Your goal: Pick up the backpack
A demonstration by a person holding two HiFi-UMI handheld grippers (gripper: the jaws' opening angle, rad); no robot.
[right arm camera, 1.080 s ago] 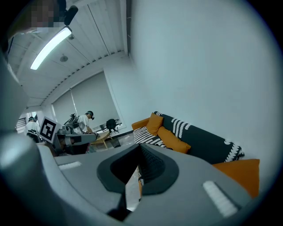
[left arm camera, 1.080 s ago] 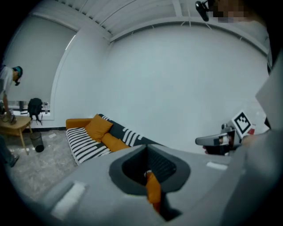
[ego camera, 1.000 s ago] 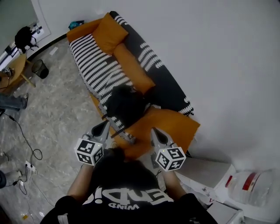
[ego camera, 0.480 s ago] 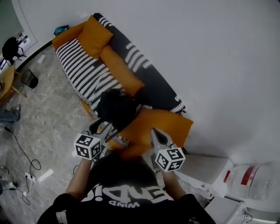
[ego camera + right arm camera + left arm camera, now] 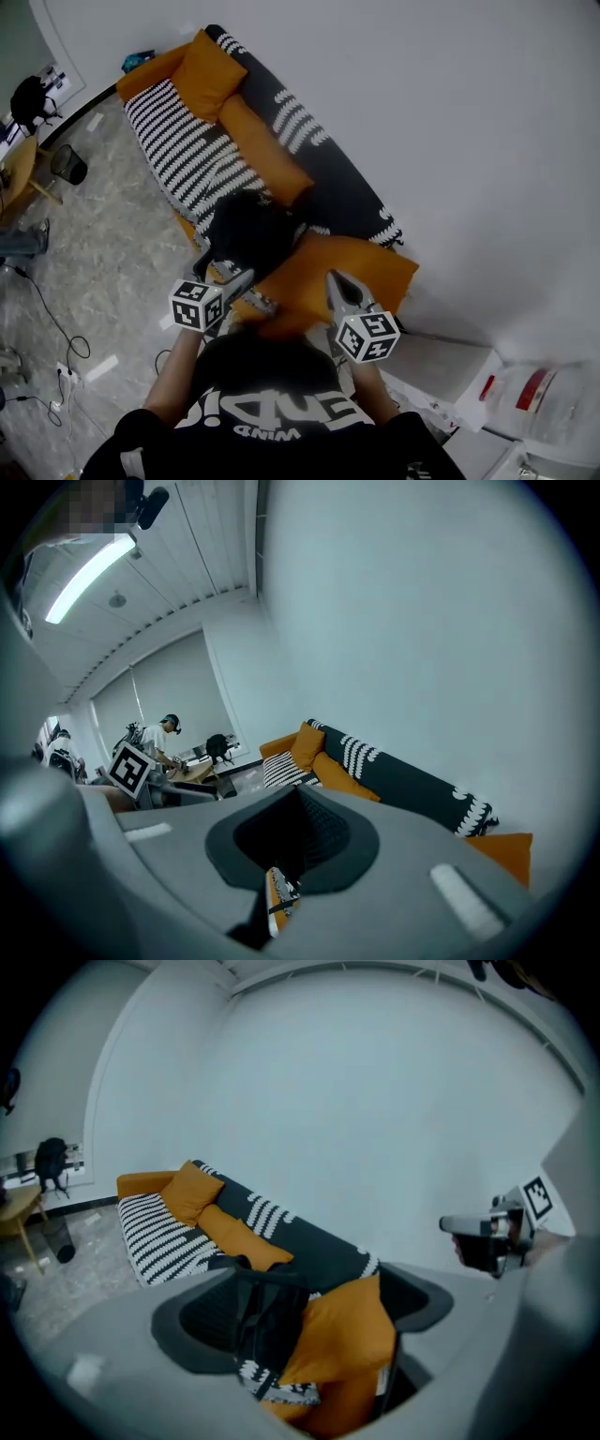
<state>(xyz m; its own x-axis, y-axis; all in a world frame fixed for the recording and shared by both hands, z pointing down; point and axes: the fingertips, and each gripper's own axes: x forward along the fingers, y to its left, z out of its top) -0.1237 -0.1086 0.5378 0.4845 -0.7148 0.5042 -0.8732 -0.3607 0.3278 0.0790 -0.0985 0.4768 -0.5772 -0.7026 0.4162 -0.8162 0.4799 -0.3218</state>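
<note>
Fingers (image 5: 197,1330) of the left gripper (image 5: 305,1321) are standing wide apart, having just been opening. The black backpack (image 5: 267,1321) is showing in the gap between them with neither pad pressing on it, so this gripper is gripping nothing. In the head view it is reaching toward the near lower edge of the backpack, which is lying slumped on the seat of a sofa (image 5: 178,141) wearing a black-and-white striped cover. The backpack is sitting toward the near end of the seat, right against a big orange cushion (image 5: 342,262) that is leaning at that end. A long orange bolster (image 5: 267,150) is running along the backrest beyond it, and another orange cushion (image 5: 202,70) is propping up the far end. The right gripper (image 5: 298,829) is holding its fingers pressed together with nothing between them. It is hovering over the big orange cushion, to the right of the backpack and apart from it. The person, wearing a black top with white lettering (image 5: 267,412), is standing at the sofa's near end on a grey marbled floor (image 5: 103,244), where a dark bin (image 5: 67,166) is standing near the far corner. In the right gripper view, people (image 5: 169,735) are gathering at a table in the far part of the room.
</note>
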